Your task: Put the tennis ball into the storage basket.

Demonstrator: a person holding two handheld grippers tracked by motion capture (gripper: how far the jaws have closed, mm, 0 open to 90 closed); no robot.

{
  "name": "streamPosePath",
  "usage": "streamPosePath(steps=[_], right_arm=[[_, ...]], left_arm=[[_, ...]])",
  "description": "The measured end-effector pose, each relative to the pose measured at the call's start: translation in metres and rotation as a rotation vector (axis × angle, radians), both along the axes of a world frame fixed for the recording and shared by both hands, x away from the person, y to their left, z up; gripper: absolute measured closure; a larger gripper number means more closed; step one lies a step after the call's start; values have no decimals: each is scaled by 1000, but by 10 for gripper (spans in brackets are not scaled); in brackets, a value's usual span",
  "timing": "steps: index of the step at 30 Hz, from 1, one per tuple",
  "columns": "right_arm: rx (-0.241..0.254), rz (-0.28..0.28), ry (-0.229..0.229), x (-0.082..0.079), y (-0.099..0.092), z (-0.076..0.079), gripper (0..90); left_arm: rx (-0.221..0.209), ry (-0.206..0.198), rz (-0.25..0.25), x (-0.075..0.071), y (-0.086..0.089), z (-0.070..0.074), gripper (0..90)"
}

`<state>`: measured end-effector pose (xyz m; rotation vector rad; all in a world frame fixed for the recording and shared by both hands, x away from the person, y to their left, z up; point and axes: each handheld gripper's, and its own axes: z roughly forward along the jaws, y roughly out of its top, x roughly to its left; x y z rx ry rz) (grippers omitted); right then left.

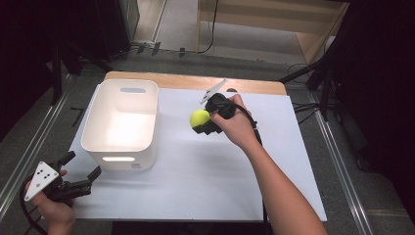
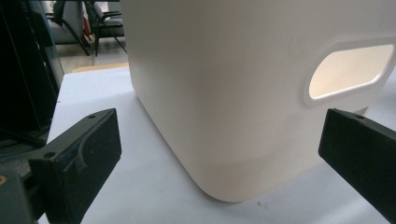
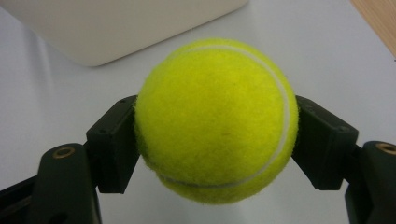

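1. White sheeting covers the table top (image 1: 205, 171), with a strip of light wood showing along its far edge; grey floor and dark stands surround it.
2. On the left part of the sheet stands a white rectangular plastic bin (image 1: 121, 122) with rounded corners and oval handle cut-outs in its near and far walls. Its inside looks bare in the high view.
3. The right gripper (image 1: 204, 120), held in the person's right hand (image 1: 238, 126), is over the middle of the table, to the right of the bin and apart from it.
4. Its two black jaws are clamped on a fuzzy yellow-green tennis ball (image 1: 199, 118), one jaw on each side; in the right gripper view the ball (image 3: 217, 119) sits between the pads with the white sheet behind it and a corner of the bin beyond.
5. The left gripper (image 1: 81, 171) is at the near left corner of the table, held in the left hand (image 1: 55, 208), with its grey three-cornered plate on top.
6. Its jaws stand wide apart with nothing between them; in the left gripper view they frame the bin's near corner (image 2: 224, 102) and one handle cut-out.
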<state>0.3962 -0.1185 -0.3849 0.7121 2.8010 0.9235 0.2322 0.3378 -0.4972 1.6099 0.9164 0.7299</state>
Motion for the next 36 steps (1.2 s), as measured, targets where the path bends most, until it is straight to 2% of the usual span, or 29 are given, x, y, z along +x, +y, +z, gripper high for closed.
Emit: streamPosePath(steps=[24,25,36], right_arm=[[9,34,-13,4,26,19,230],[7,49,-16,4,27,19,231],[16,70,-22,6,45,24,231]], left_arm=[[-2,-2,-4,0,0,0,0],[-1,-2,-5,0,0,0,0],[-4,-3,-6,0,0,0,0]])
